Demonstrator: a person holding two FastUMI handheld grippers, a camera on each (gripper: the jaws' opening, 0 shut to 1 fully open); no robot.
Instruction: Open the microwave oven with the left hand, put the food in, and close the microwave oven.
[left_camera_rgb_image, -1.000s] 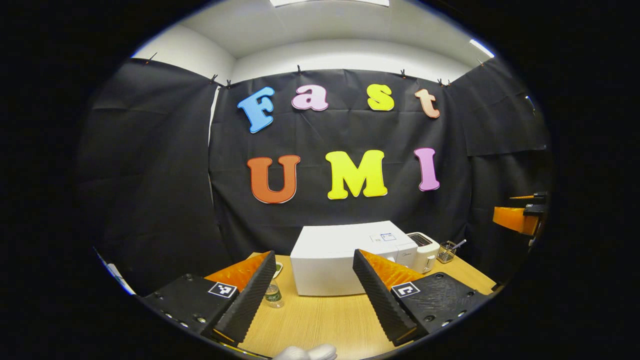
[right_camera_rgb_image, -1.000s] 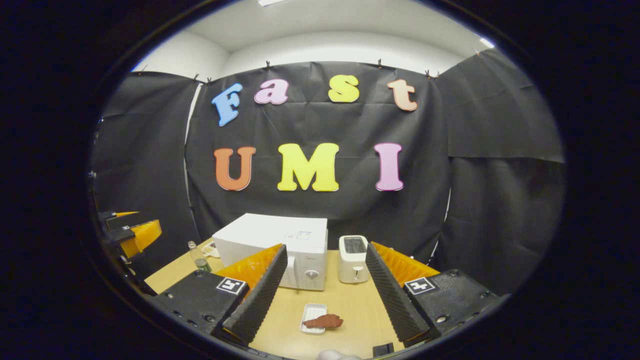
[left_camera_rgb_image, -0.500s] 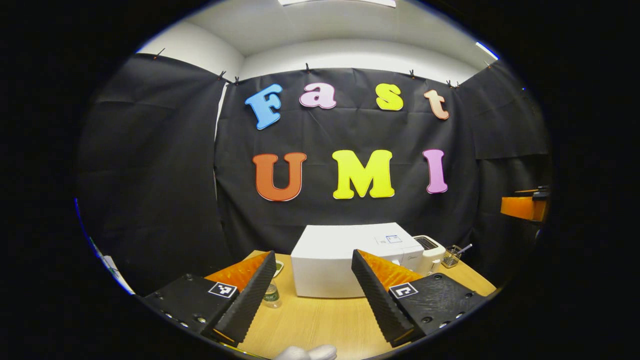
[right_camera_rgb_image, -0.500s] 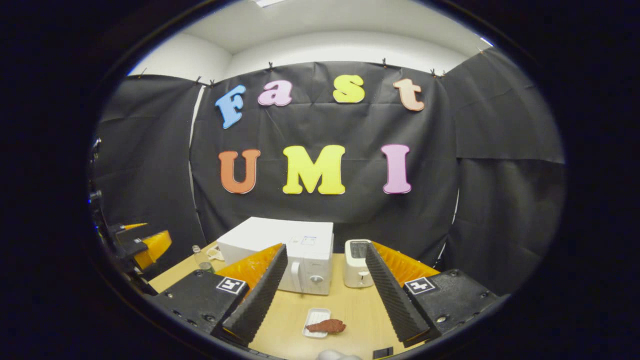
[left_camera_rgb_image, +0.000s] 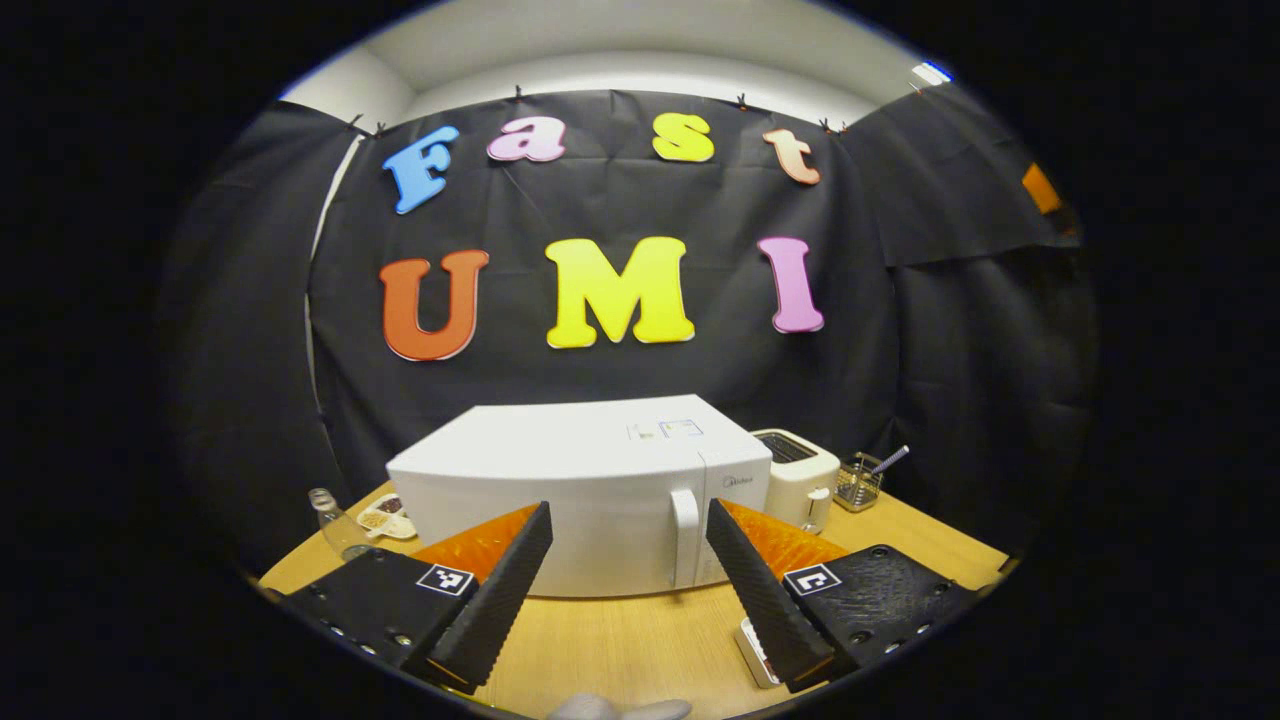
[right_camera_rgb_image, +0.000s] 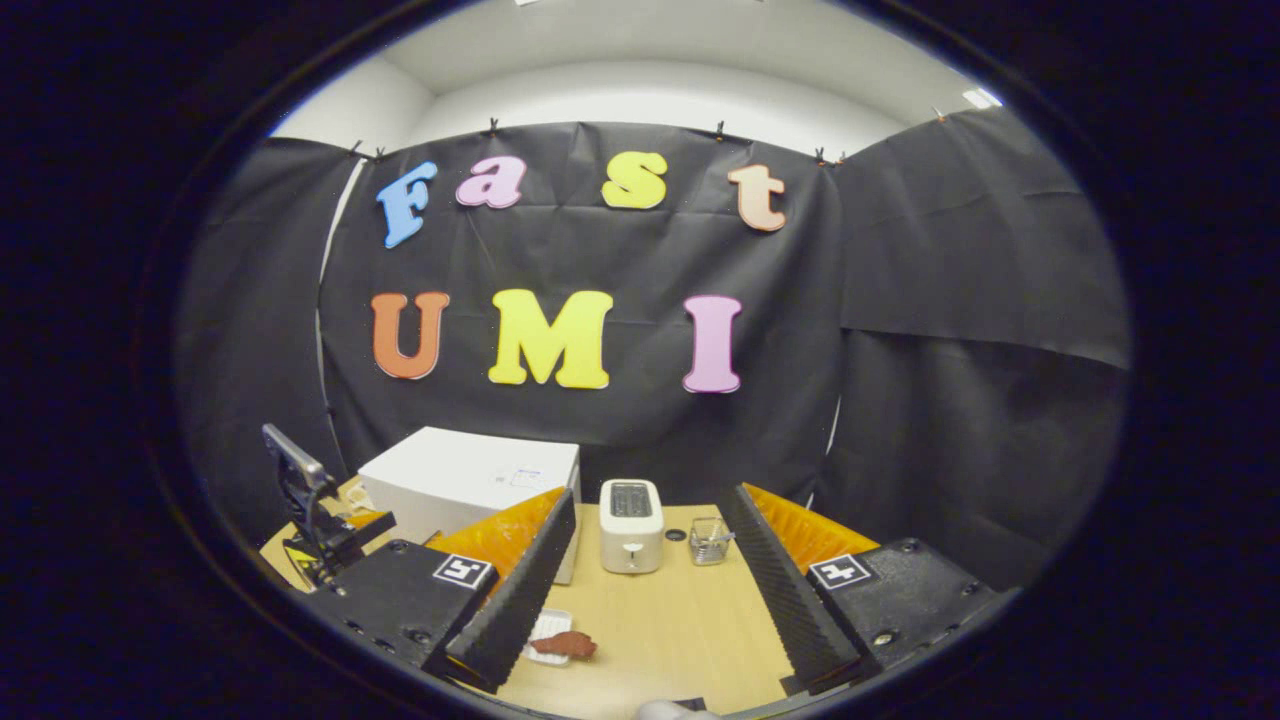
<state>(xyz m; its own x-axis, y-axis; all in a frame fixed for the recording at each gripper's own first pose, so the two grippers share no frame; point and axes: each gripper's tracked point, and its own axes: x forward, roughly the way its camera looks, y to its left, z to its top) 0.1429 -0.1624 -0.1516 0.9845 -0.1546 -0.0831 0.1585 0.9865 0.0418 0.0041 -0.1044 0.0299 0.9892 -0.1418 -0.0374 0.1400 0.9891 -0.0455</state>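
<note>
Left tongs (left_camera_rgb_image: 625, 570) stood apart, empty, facing closed microwave (left_camera_rgb_image: 580, 495) handle (left_camera_rgb_image: 685, 535) on table (left_camera_rgb_image: 630, 640). Right tongs (right_camera_rgb_image: 650, 570) apart too, empty. Food (right_camera_rgb_image: 565, 645) lay on white tray (right_camera_rgb_image: 545, 628) before microwave.

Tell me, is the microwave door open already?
No, the microwave door sits flush and closed, its handle untouched between the open left gripper fingers.

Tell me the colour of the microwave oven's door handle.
White, like the rest of the microwave oven. The door handle shows best in the left gripper view.
</note>
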